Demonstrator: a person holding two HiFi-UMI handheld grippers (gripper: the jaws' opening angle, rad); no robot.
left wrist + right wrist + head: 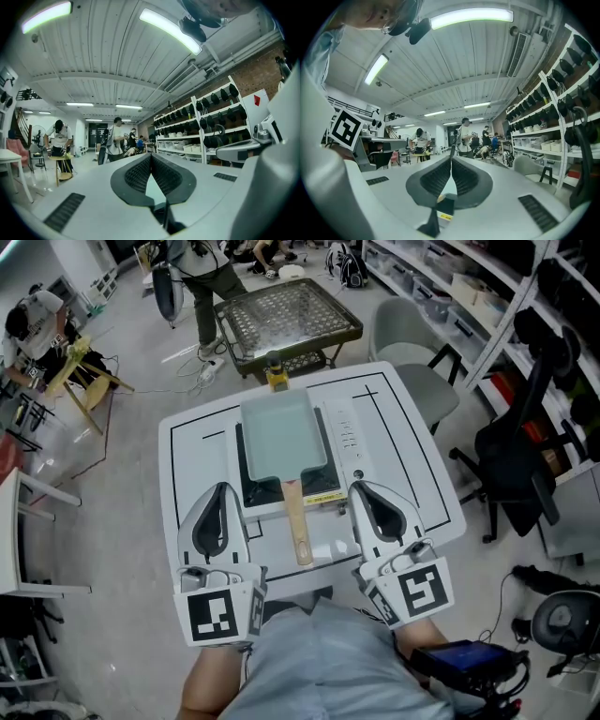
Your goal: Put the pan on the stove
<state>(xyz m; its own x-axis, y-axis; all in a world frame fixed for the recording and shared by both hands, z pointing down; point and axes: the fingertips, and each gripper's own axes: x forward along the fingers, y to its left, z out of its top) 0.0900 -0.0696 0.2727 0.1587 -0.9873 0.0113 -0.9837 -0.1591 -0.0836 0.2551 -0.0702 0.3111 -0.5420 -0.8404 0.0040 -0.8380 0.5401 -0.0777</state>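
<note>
A pale green rectangular pan [279, 435] sits on the black portable stove [322, 487] in the middle of the white table [202, 427]. Its wooden handle [298, 526] points back toward me. My left gripper [222, 487] lies to the left of the handle near the table's front, jaws together and empty. My right gripper [359, 486] lies to the right of the handle, also shut on nothing. In the left gripper view the left gripper [151, 157] has its pads meeting. The right gripper [451, 158] looks the same in its own view, and a sliver of wooden handle [440, 198] shows below its pads.
A yellow bottle [277, 374] stands at the table's far edge. Behind it is a cart with a wire grid top [286, 320]. A grey chair [408, 338] and a black office chair [525, 446] stand to the right, by shelves. People are in the background.
</note>
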